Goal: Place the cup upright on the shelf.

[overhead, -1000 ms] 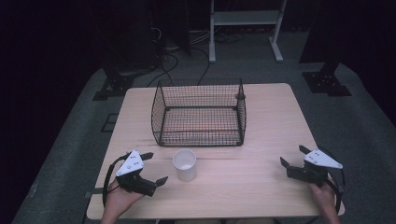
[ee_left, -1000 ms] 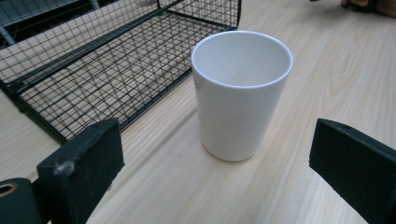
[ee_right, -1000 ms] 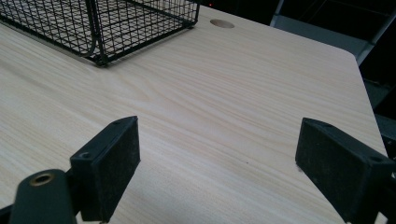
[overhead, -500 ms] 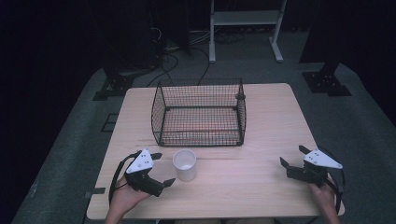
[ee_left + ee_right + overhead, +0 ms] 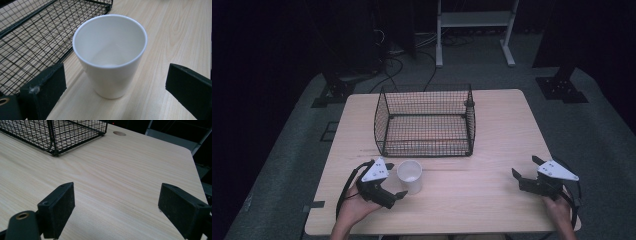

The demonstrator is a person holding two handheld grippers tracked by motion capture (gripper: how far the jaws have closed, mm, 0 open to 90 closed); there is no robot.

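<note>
Tabletop (image 5: 492, 145): light wood, mostly bare beyond right jaws. Wire basket (image 5: 424, 121): ahead-left of left jaws, nothing inside, near wall just beyond cup. White cup (image 5: 110, 53): upright, open mouth up, standing between left jaws, not touched. Left gripper (image 5: 394, 181): jaws apart, straddling cup. Right gripper (image 5: 526, 168): jaws apart, nothing between them, well apart from cup.

Step, judged: approach done, grasp pending. Likely next: ease forward slightly, close on cup wall, lift over basket rim. Room tight toward mesh; open elsewhere.
</note>
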